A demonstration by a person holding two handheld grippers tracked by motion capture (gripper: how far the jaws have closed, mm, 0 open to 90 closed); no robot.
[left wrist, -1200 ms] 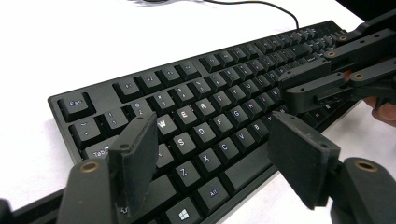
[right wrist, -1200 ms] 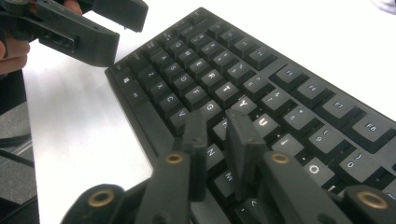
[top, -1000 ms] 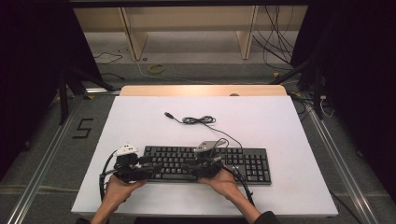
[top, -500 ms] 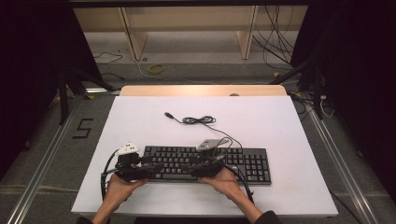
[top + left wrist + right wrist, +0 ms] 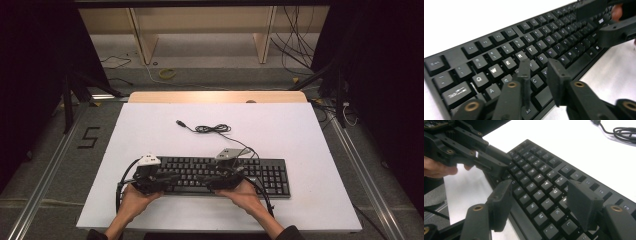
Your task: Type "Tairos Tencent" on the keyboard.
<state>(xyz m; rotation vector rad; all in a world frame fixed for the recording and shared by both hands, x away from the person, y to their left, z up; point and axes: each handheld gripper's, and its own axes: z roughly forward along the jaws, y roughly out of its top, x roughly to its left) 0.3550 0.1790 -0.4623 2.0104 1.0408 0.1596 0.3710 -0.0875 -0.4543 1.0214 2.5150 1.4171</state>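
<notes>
We hold the left gripper (image 5: pixel 537 75) over the keyboard (image 5: pixel 260 172), its jaws just narrowed, empty, above the C key. Our right gripper (image 5: pixel 541 202) has just spread its jaws wide, keys between them untouched.

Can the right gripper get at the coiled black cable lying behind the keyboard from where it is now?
Probably yes: the coiled black cable lies alone on bare white table beyond the black keyboard, and the right gripper holds nothing.

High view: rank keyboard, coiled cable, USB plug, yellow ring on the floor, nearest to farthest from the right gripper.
From the right gripper:
1. keyboard, directly under it.
2. coiled cable, on the table behind the keyboard.
3. USB plug, at the cable's far-left end.
4. yellow ring, on the floor beyond the table.
</notes>
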